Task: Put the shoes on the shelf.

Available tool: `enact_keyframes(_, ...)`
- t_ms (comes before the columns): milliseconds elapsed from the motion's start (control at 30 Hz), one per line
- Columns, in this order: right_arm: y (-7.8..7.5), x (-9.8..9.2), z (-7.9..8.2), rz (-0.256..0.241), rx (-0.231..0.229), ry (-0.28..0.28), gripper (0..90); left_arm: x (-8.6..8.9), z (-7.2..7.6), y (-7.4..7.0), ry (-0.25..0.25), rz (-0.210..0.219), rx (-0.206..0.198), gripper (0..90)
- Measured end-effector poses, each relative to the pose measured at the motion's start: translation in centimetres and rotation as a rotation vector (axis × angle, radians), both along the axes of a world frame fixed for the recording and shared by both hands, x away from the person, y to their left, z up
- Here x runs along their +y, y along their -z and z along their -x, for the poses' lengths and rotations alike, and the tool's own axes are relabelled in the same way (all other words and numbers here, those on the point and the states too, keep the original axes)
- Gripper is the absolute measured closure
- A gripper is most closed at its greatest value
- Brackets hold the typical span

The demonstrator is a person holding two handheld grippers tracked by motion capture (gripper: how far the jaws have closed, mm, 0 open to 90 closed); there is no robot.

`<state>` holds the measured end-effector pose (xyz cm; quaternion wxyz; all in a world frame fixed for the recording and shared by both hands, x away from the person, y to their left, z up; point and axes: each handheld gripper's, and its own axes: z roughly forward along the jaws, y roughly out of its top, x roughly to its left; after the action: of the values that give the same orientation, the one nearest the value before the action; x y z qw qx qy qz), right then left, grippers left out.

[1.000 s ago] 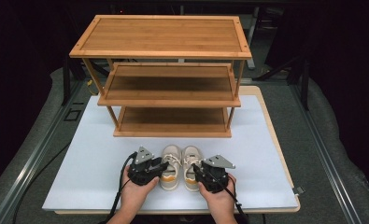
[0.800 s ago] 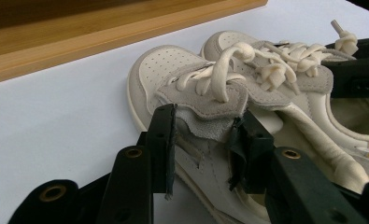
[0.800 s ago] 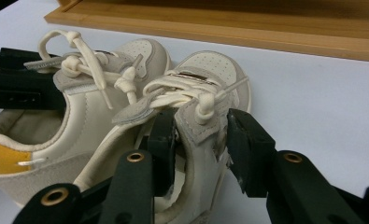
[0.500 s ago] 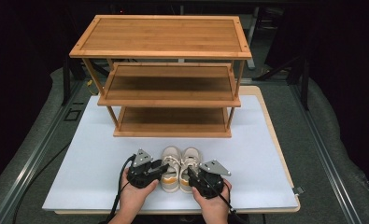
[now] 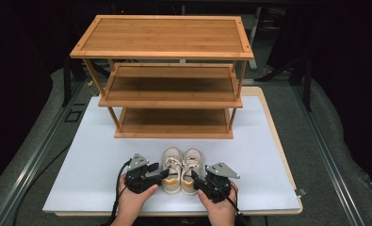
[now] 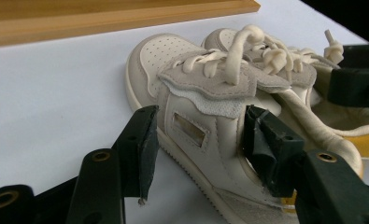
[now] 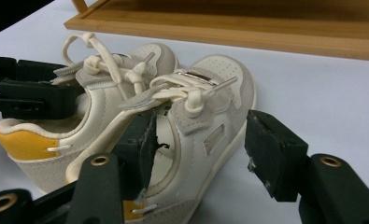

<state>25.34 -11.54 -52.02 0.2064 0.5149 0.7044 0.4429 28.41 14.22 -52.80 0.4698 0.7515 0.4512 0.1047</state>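
Observation:
A pair of small cream shoes with yellow heels stands side by side on the white sheet, toes toward the rack: left shoe (image 5: 171, 168) (image 6: 191, 93), right shoe (image 5: 192, 169) (image 7: 210, 107). My left gripper (image 5: 162, 175) (image 6: 198, 135) is open and straddles the left shoe's outer wall, one jaw outside on the sheet and the other inside the opening. In mirror fashion my right gripper (image 5: 195, 178) (image 7: 203, 140) is open across the right shoe's outer wall, with a gap between the outer jaw and the shoe. Both shoes rest on the sheet.
A three-shelf bamboo rack (image 5: 167, 101) stands just behind the shoes, all shelves bare. The white sheet (image 5: 89, 160) covers the table, whose front edge (image 5: 174, 214) runs under the person's hands. Dark floor and rails lie on both sides.
Both grippers have slid inward from the sides of the pair, and their jaws now straddle the shoes' outer walls. The shoes have not visibly moved.

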Motion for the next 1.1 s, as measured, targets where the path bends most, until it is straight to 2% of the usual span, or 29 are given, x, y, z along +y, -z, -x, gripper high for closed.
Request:
enact_keyframes(167, 0.4, 0.3, -0.3, -0.002, 0.023, -0.008, 45.1, -0.2, -0.1, 0.1, -0.008, 0.022, 0.028, 47.3)
enact_keyframes(233, 0.4, 0.4, -0.5, 0.003, 0.022, -0.011, 46.1, -0.4, -0.3, 0.2, 0.007, 0.035, 0.045, 50.3)
enact_keyframes(300, 0.5, 0.4, -0.4, 0.004, 0.024, -0.01, 46.7, -0.7, -0.5, 0.3, 0.001, 0.026, 0.055, 49.9)
enact_keyframes(367, 0.5, 0.4, -0.4, -0.002, 0.024, -0.009, 47.3, -0.8, -0.5, 0.3, 0.0, 0.024, 0.06, 49.5)
enact_keyframes(467, 0.7, 0.4, -0.6, -0.039, 0.059, 0.013, 48.3, -0.8, -0.5, 0.2, 0.001, 0.02, 0.064, 49.6)
enact_keyframes(533, 0.7, 0.5, -0.5, -0.05, 0.057, 0.011, 51.8, -0.9, -0.4, 0.3, -0.015, 0.027, 0.061, 49.8)
enact_keyframes(667, 0.8, 0.8, -0.2, -0.027, 0.034, 0.041, 54.5, -1.0, -0.1, 0.5, -0.051, 0.045, 0.053, 50.7)
enact_keyframes(767, 0.9, 0.8, -0.2, -0.035, 0.046, 0.047, 54.3, -1.0, 0.0, 0.7, -0.071, 0.069, 0.064, 50.7)
enact_keyframes(900, 1.1, 0.6, -0.5, -0.102, 0.104, 0.068, 53.6, -1.0, 0.1, 0.8, -0.082, 0.092, 0.076, 50.9)
enact_keyframes(1000, 1.1, 0.6, -0.5, -0.109, 0.113, 0.078, 54.0, -1.2, 0.1, 0.7, -0.101, 0.081, 0.088, 51.6)
enact_keyframes(1033, 1.3, 0.6, -0.4, -0.147, 0.115, 0.092, 54.3, -1.3, 0.1, 0.6, -0.106, 0.076, 0.086, 52.0)
enact_keyframes(1067, 1.4, 0.6, -0.3, -0.163, 0.116, 0.103, 54.4, -1.4, 0.1, 0.6, -0.111, 0.074, 0.087, 52.3)
enact_keyframes(1100, 1.3, 0.6, -0.3, -0.157, 0.116, 0.106, 54.8, -1.4, 0.1, 0.6, -0.116, 0.07, 0.088, 52.7)
